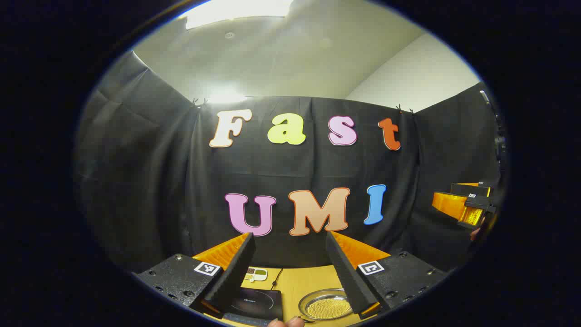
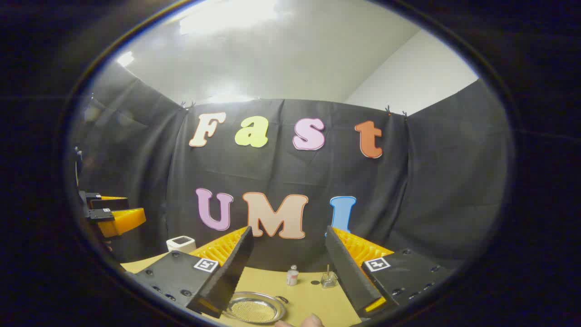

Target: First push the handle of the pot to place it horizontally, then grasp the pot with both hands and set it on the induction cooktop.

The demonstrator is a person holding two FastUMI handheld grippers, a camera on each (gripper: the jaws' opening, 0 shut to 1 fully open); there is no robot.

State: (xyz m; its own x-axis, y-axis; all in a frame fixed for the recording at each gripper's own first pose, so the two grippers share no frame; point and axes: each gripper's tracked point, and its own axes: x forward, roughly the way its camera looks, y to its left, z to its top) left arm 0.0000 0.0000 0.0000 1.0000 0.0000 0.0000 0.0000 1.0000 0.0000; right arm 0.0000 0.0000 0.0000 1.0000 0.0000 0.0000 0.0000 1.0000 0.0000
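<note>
The pot (image 1: 327,307) is a shallow metal pan holding yellowish grains, low on the wooden table (image 1: 299,281) between my left gripper's fingers. Left of it lies the black induction cooktop (image 1: 255,303). My left gripper (image 1: 288,240) is open, raised above the table and aimed at the back wall. My right gripper (image 2: 288,232) is also open and raised, with the pot (image 2: 254,310) below its left finger. A small loop handle (image 2: 282,299) shows at the pot's right rim. Each gripper appears at the other view's edge: right gripper (image 1: 442,203), left gripper (image 2: 134,217).
A small white bottle (image 2: 292,276) and a little glass holder (image 2: 328,279) stand at the back of the table. A white box (image 2: 180,243) sits at the back left. A small pale card (image 1: 256,274) lies behind the cooktop. A person's fingertip (image 2: 311,321) shows at the bottom.
</note>
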